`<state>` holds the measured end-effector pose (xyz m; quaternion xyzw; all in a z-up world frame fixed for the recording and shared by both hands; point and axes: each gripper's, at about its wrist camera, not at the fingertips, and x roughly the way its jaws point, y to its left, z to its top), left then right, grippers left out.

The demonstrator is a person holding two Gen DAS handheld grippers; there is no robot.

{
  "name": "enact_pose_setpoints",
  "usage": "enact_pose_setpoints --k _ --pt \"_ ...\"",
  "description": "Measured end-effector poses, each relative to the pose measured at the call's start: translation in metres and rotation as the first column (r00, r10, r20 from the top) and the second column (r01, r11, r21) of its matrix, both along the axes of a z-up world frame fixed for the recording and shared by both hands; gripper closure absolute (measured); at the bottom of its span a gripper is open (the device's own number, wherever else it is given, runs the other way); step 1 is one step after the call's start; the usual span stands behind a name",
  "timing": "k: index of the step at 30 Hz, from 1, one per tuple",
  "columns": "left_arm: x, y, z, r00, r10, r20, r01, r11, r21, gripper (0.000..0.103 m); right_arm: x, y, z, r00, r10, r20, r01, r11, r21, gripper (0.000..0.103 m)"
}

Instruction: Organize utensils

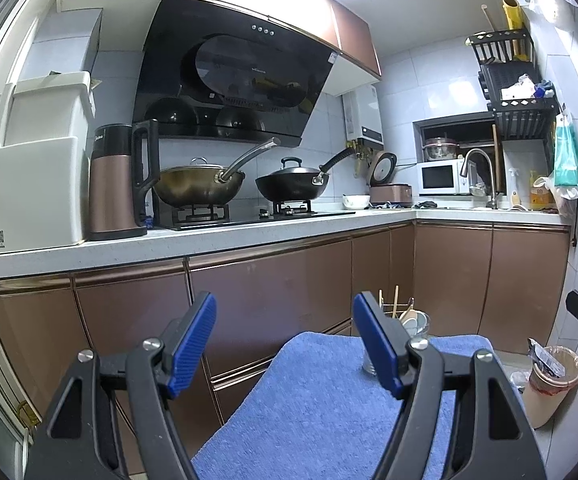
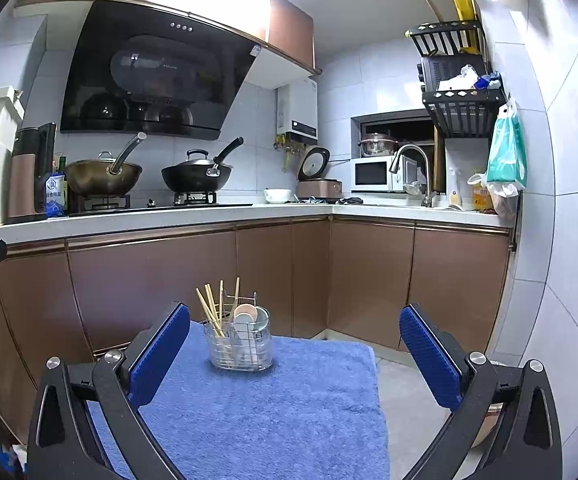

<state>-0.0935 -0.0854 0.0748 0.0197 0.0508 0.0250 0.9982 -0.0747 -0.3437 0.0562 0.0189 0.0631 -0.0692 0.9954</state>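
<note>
Kitchen interior with brown base cabinets, seen from two handheld grippers held low before a surface draped in a blue towel (image 2: 273,408). Left gripper (image 1: 285,340) and right gripper (image 2: 295,344): jaws spread wide, nothing between them, both held back from the work, which leaves either free to reach in. At the towel's far end stands a wire utensil holder (image 2: 241,344), upright, with chopsticks (image 2: 209,312) leaning handle-down in its left part and pale spoons (image 2: 245,314) bowl-up in its right; kept apart so, the utensils already lie sorted. No loose utensil shows on the towel. In the left view a finger hides most of the holder. Whether a divider separates the two groups cannot be made out, nor the spoon count. Beyond, the counter (image 2: 193,214) carries two woks (image 2: 197,176).
</note>
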Motion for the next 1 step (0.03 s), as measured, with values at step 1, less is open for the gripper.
enact_pose_setpoints --k 1 --pt "0.0007 0.0001 -0.0003 1.0 -0.001 -0.003 0.001 1.0 0.0 0.033 0.0006 -0.0003 -0.0004 1.0 -0.001 -0.002 0.001 1.0 0.0 0.0"
